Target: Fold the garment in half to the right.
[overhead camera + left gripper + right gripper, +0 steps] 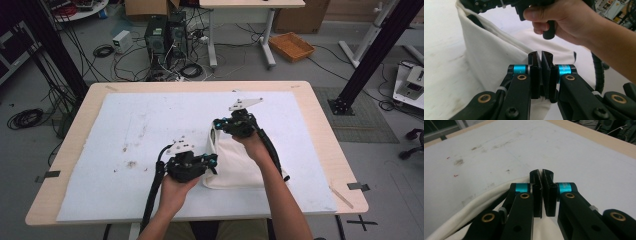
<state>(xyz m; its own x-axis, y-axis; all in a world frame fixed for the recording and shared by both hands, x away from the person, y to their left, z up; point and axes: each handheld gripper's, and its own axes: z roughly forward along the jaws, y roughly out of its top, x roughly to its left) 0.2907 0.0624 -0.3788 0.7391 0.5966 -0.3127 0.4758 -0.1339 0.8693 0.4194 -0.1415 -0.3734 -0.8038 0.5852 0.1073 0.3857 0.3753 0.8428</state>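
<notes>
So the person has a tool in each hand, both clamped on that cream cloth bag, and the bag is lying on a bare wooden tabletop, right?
Not quite. The cream cloth bag lies on a white sheet that covers most of the wooden table, as the high view shows. The rest holds: the left tool and right tool are both shut on the bag's edge.

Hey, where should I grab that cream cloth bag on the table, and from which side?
Grip the cream cloth bag at its raised rim, coming from the opening's side, probably best. The mouth gapes and the hem stands up, giving thin edges. Both the left hand-held gripper and right hand-held gripper are pinched there.
</notes>
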